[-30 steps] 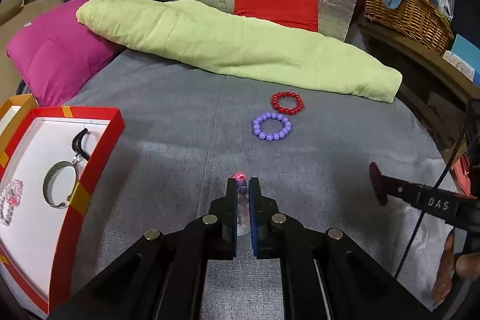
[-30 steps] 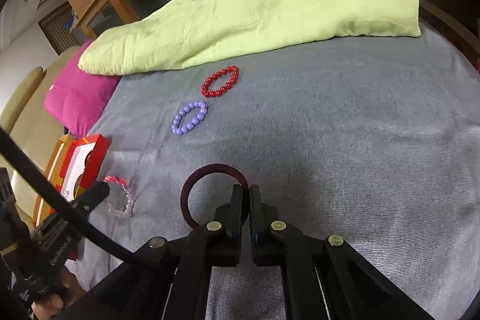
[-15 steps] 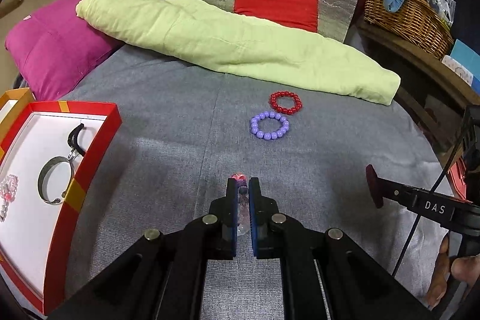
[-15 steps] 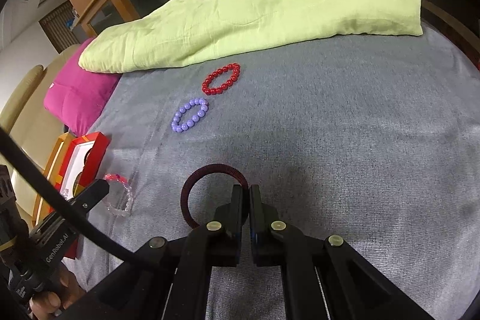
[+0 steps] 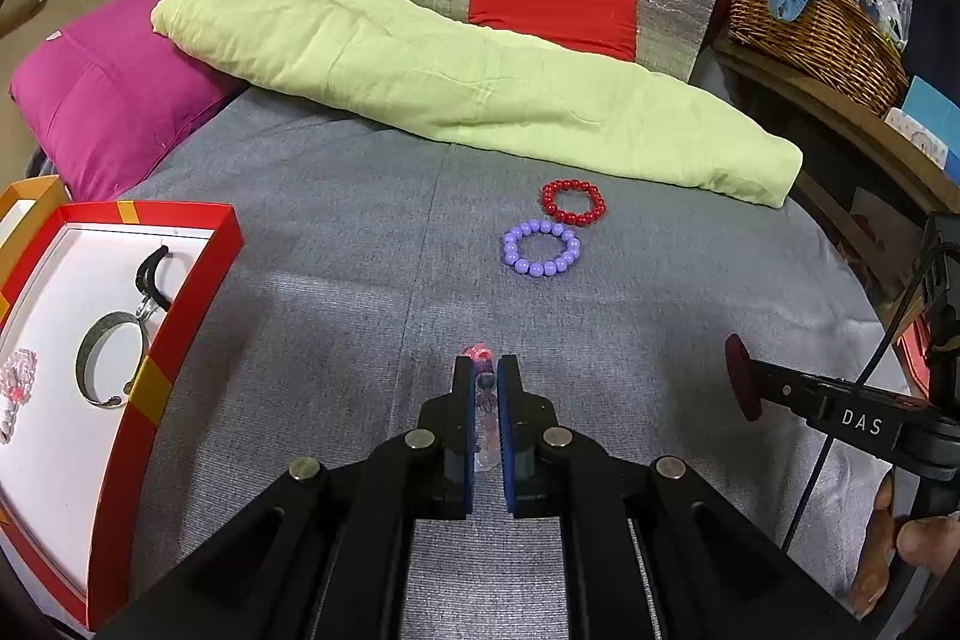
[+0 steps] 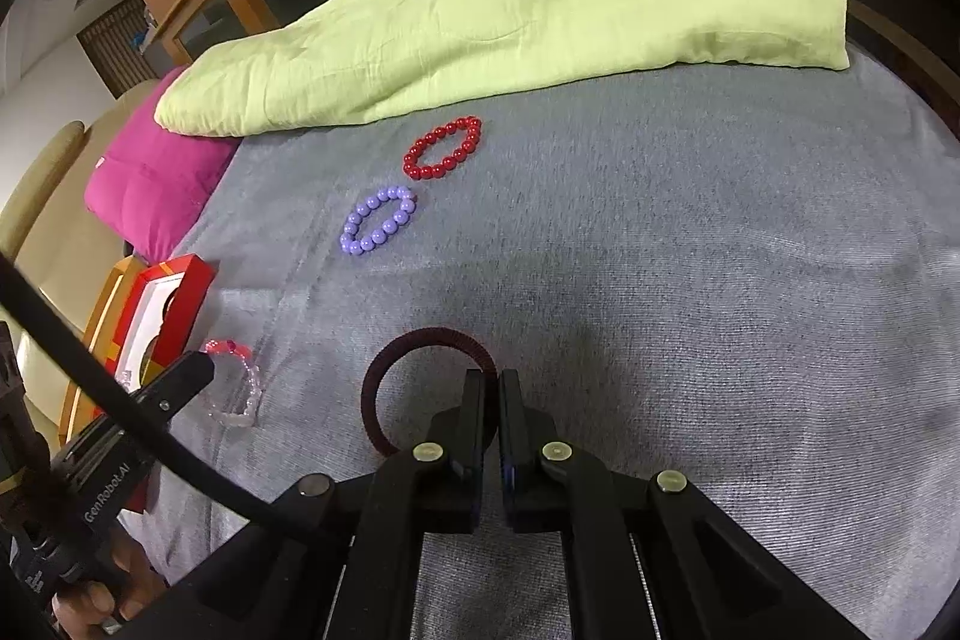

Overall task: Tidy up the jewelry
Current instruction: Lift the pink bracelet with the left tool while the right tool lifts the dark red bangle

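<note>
My left gripper [image 5: 486, 370] is shut on a clear and pink bead bracelet [image 5: 483, 403], held above the grey bedspread; the bracelet also shows in the right wrist view [image 6: 240, 388]. My right gripper [image 6: 491, 382] is shut on a dark maroon ring bangle [image 6: 390, 364], which also shows edge-on in the left wrist view [image 5: 739, 377]. A purple bead bracelet [image 5: 540, 248] and a red bead bracelet [image 5: 573, 202] lie side by side on the bedspread ahead. A red-rimmed white tray [image 5: 162, 376] at the left holds a metal bangle [image 5: 108, 364], a black piece and a pale beaded piece.
A long light-green cushion [image 5: 468, 88] lies across the back of the bed, with a magenta pillow [image 5: 102, 94] at the left. A silver foil panel and red cushion [image 5: 552, 13] stand behind. A wicker basket [image 5: 816, 28] sits on a shelf at right.
The left wrist view has shifted slightly, so the tray sits a little further right in it. Both grippers stay shut on their bracelets.
</note>
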Demonstrator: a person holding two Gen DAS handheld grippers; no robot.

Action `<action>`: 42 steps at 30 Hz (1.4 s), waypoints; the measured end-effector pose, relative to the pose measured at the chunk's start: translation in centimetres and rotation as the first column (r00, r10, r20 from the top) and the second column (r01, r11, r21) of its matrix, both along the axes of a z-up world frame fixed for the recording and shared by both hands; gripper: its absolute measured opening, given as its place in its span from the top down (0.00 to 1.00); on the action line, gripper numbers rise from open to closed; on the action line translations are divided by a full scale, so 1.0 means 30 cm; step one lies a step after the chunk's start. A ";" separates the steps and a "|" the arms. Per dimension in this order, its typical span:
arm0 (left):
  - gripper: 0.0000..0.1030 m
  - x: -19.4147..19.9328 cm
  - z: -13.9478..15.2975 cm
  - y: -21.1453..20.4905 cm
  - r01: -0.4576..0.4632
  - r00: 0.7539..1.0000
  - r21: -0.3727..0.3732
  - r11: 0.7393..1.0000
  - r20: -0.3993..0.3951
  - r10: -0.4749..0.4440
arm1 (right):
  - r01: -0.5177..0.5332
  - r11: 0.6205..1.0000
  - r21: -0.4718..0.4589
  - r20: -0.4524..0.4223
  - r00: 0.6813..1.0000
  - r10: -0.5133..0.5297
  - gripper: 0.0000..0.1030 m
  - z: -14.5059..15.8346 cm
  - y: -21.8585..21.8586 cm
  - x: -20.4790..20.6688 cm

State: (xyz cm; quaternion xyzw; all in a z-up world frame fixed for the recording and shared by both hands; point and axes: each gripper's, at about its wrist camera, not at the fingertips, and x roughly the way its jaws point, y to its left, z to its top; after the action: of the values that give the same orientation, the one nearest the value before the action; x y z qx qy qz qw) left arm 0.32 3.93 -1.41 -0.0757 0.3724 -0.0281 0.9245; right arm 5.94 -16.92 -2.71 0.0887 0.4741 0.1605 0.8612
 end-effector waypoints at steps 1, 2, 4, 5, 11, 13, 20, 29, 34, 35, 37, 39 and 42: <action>0.93 0.000 0.000 0.000 -0.001 1.000 0.000 1.000 0.000 0.001 | -0.001 1.000 -0.001 0.000 1.000 0.001 0.96 0.000 0.001 0.000; 0.93 0.000 0.000 0.000 -0.001 1.000 0.000 1.000 0.000 0.001 | -0.001 1.000 -0.001 0.000 1.000 0.001 0.96 -0.001 0.002 0.001; 0.93 0.000 -0.001 -0.001 -0.002 1.000 0.001 1.000 -0.001 0.002 | -0.003 1.000 0.000 0.000 1.000 0.003 0.96 -0.001 0.003 0.002; 0.93 0.000 -0.001 -0.002 -0.001 1.000 0.002 1.000 -0.001 0.001 | -0.002 1.000 -0.001 0.000 1.000 0.002 0.96 -0.001 0.003 0.001; 0.93 -0.001 -0.001 0.000 -0.004 1.000 0.002 1.000 0.002 0.004 | -0.004 1.000 0.000 0.005 1.000 0.004 0.96 0.000 0.006 -0.003; 0.93 -0.001 0.000 0.001 -0.004 1.000 0.002 1.000 0.003 0.004 | -0.006 1.000 0.000 0.005 1.000 0.006 0.96 0.000 0.007 -0.003; 0.93 -0.001 0.002 0.002 -0.005 1.000 0.001 1.000 0.006 0.005 | -0.005 1.000 0.000 0.007 1.000 0.005 0.96 -0.001 0.009 -0.005; 0.93 -0.004 0.005 0.002 -0.007 1.000 0.001 1.000 0.009 0.007 | -0.011 1.000 0.001 0.007 1.000 0.011 0.96 0.000 0.008 -0.003; 0.93 -0.003 0.006 0.001 -0.005 1.000 0.004 1.000 0.009 0.005 | -0.015 1.000 0.003 0.007 1.000 0.015 0.96 -0.001 0.008 0.000; 0.93 -0.003 0.006 0.001 -0.005 1.000 0.003 1.000 0.008 0.005 | -0.016 1.000 0.003 0.007 1.000 0.016 0.96 -0.001 0.007 0.001; 0.93 -0.004 0.006 0.001 -0.006 1.000 0.003 1.000 0.009 0.006 | -0.017 1.000 0.002 0.006 1.000 0.017 0.96 -0.003 0.008 0.002; 0.93 -0.004 0.006 0.001 -0.007 1.000 0.003 1.000 0.008 0.007 | -0.019 1.000 0.001 0.005 1.000 0.019 0.96 -0.005 0.009 0.003; 0.93 -0.005 0.007 0.000 -0.006 1.000 0.003 1.000 0.009 0.006 | -0.021 1.000 0.000 0.006 1.000 0.021 0.96 -0.007 0.010 0.003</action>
State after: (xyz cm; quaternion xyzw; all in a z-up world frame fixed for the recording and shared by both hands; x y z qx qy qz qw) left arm 0.18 3.94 -1.21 -0.0755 0.3679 -0.0250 0.9265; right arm 6.05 -16.61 -2.91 0.0832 0.4722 0.1697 0.8610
